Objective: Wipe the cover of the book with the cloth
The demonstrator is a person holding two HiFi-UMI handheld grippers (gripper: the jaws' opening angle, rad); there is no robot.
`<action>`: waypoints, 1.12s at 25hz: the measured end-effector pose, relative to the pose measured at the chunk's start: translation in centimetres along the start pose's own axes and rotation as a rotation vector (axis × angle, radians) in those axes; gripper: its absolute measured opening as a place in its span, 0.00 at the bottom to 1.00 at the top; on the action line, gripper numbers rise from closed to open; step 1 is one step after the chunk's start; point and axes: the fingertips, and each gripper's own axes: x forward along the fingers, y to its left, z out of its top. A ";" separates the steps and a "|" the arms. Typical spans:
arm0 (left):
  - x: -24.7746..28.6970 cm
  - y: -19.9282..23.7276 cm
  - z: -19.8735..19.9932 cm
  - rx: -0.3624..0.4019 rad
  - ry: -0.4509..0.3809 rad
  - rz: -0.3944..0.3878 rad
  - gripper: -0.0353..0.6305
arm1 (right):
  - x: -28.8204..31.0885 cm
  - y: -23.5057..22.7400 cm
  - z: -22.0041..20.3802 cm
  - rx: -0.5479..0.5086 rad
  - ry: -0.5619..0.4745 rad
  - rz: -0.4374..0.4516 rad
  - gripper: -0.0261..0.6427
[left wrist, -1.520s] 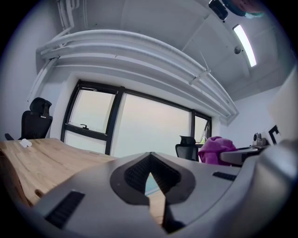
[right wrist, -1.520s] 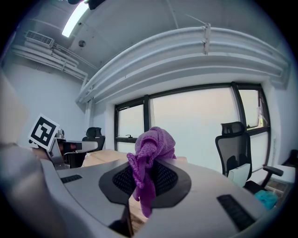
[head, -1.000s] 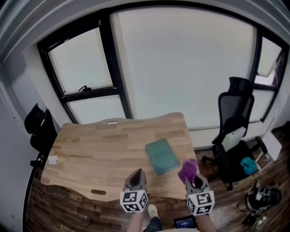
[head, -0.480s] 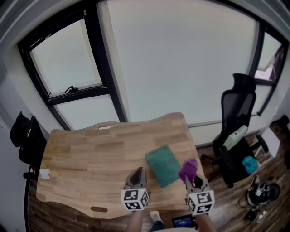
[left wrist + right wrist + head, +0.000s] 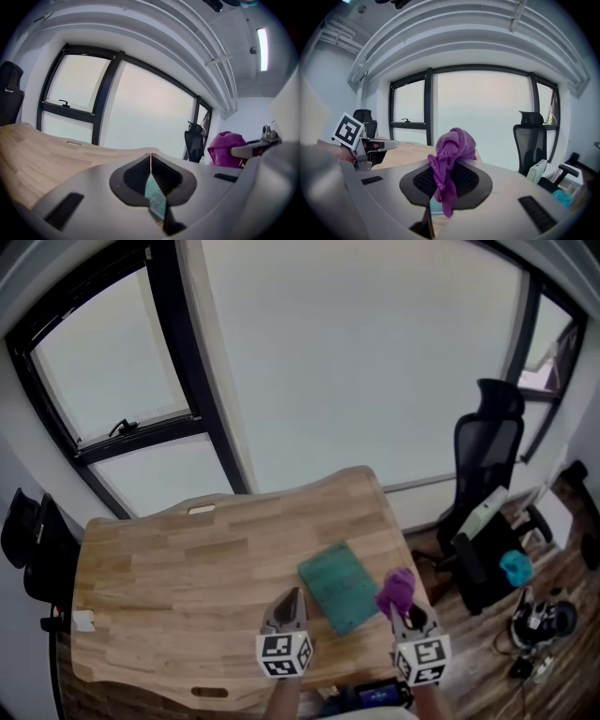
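Pinching a purple cloth (image 5: 452, 154) between its two fingers, the right gripper (image 5: 403, 607) is hovering over the near right corner of the wooden table (image 5: 169, 568). The cloth is bunching above the fingertips in a rounded wad, and a loose tail is hanging down through the gap behind the pads. The left gripper (image 5: 291, 601) is hovering alongside it. Its fingers are pressing flat together with nothing between them, and only a thin seam is showing where the pads are meeting.

The teal book (image 5: 339, 585) is lying closed and flat on the table, ahead of both sets of fingertips and between them, somewhat nearer the right gripper's fingers than the left's. It is sitting askew, its long edges running diagonally to the table's front edge. In the left gripper view a sliver of its teal cover is showing just below the closed pads.

In the head view the cloth is appearing just beside the book's near right corner. Whether it is touching the cover or hanging above it is hard to tell from that angle, though the right gripper view is showing the wad raised against the bright window (image 5: 483, 117).

Beyond the right gripper's fingers and off to their right, a black office chair (image 5: 487, 474) is standing on the floor past the end of the table. The window is filling the wall far ahead of both sets of fingertips, behind the table's far edge.
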 end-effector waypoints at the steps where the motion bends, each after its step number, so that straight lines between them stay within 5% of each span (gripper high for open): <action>1: 0.3 -0.1 -0.5 0.023 0.020 0.001 0.04 | 0.1 -0.1 -0.4 0.003 0.005 -0.008 0.11; 6: 1.1 0.8 -2.1 0.103 0.078 0.026 0.04 | 0.9 -0.3 -1.0 0.036 0.020 -0.018 0.11; 14: 1.9 2.0 -3.8 0.017 0.136 0.021 0.04 | 2.8 0.3 -2.2 0.057 0.058 -0.001 0.11; 28: 4.6 2.3 -8.0 -0.011 0.273 -0.029 0.04 | 5.2 -0.5 -4.7 0.055 0.140 0.011 0.11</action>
